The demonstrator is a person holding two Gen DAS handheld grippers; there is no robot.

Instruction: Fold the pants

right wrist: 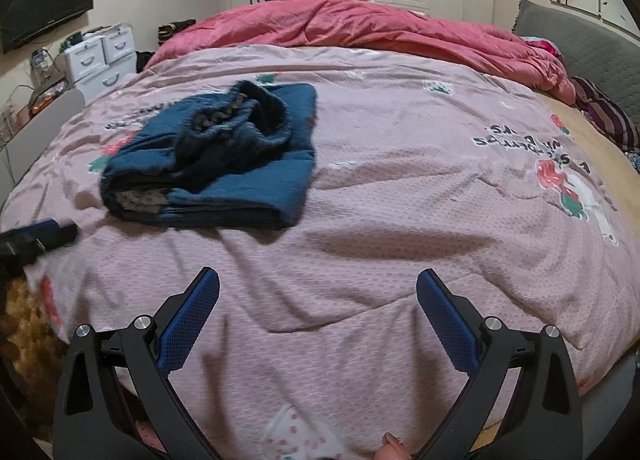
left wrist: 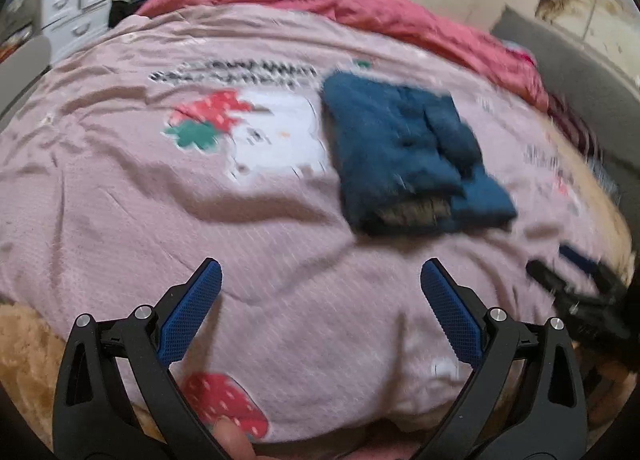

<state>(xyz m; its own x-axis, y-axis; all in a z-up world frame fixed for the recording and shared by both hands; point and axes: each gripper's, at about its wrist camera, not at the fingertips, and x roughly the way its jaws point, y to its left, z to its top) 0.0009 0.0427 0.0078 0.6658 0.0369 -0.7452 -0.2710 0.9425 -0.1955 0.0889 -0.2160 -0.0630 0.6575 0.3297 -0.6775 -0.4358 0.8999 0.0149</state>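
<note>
The dark blue pants lie folded into a thick bundle on the pink bedspread, waistband bunched on top. In the right wrist view the pants sit left of centre. My left gripper is open and empty, above the bedspread, short of the pants and to their left. My right gripper is open and empty, above the bedspread, short of the pants and to their right. The right gripper shows at the right edge of the left wrist view; the left gripper shows at the left edge of the right wrist view.
A red quilt is heaped at the far side of the bed. A grey headboard is on the right. White drawers and a wall TV stand beyond the left side. Wardrobes line the back wall.
</note>
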